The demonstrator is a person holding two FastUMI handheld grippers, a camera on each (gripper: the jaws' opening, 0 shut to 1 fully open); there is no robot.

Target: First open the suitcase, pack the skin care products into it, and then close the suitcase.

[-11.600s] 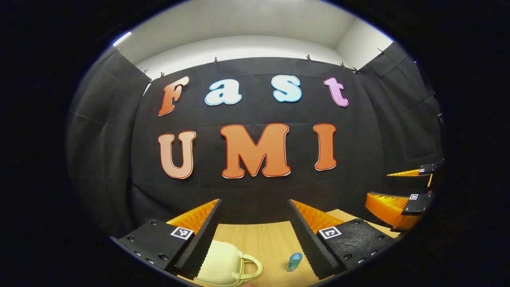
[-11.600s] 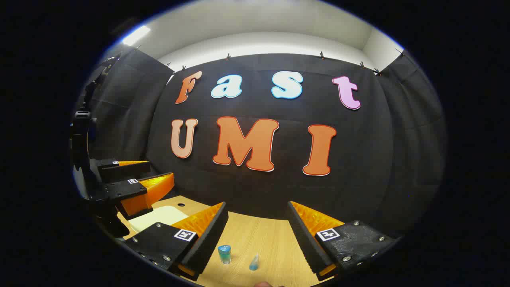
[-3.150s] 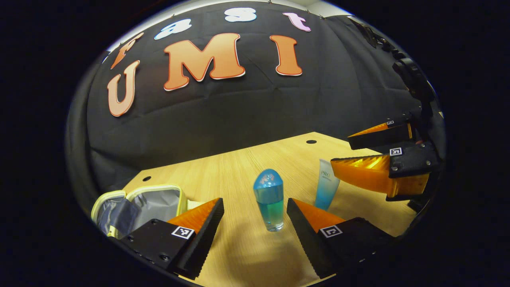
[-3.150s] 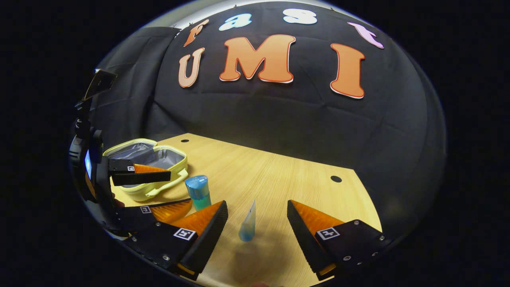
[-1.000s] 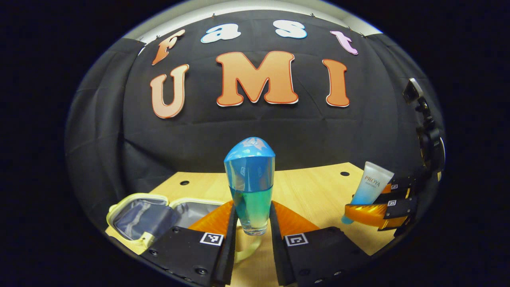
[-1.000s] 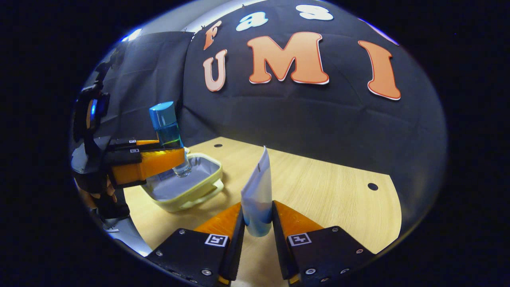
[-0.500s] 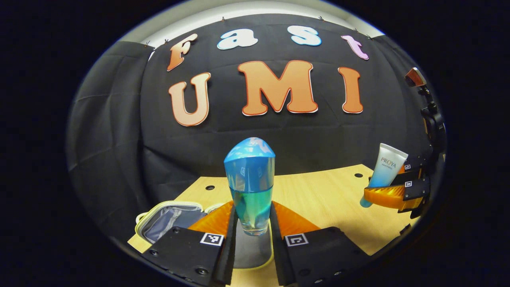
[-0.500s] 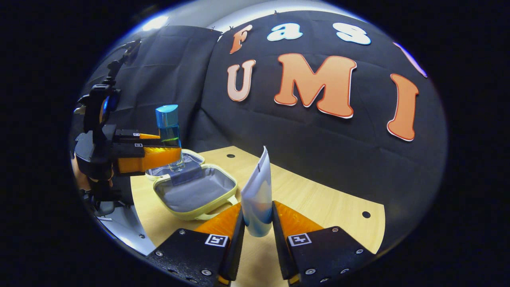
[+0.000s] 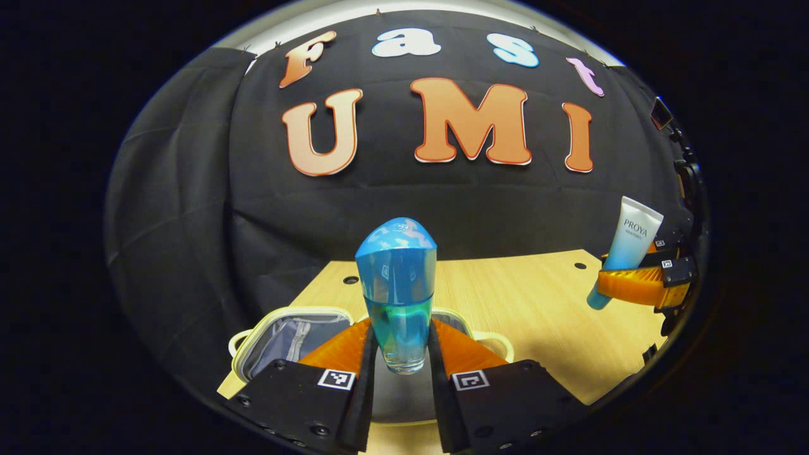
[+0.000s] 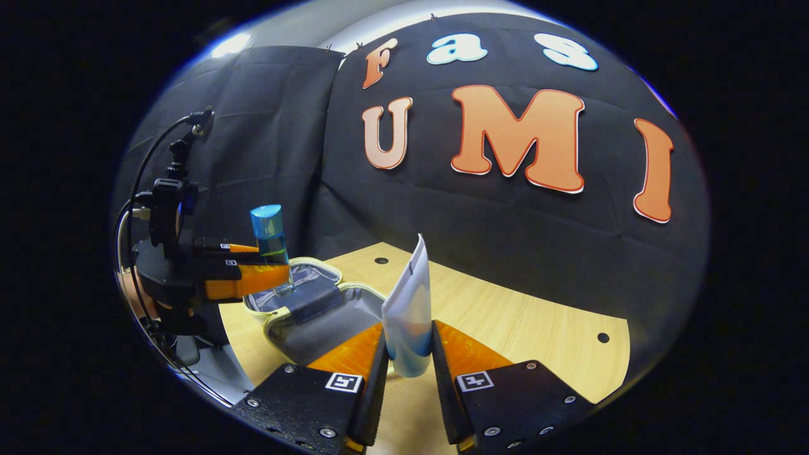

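Note:
My left gripper is shut on a blue-capped glass bottle of blue-green liquid, held upright over the open pale-yellow suitcase with its grey lining. In the right gripper view that bottle hangs in the left gripper above the far half of the suitcase. My right gripper is shut on a white-and-blue tube, upright, just to the right of the suitcase. The left gripper view has this tube in the right gripper at the far right.
A light wooden table with small round holes carries the suitcase near its left end. The black cloth wall stands close behind. A person's hand holds the left gripper, with a cable looping above it.
Both grippers have carried their items to the left toward the suitcase. The bottle now hangs over the suitcase's inside, and the tube has come up beside its near rim.

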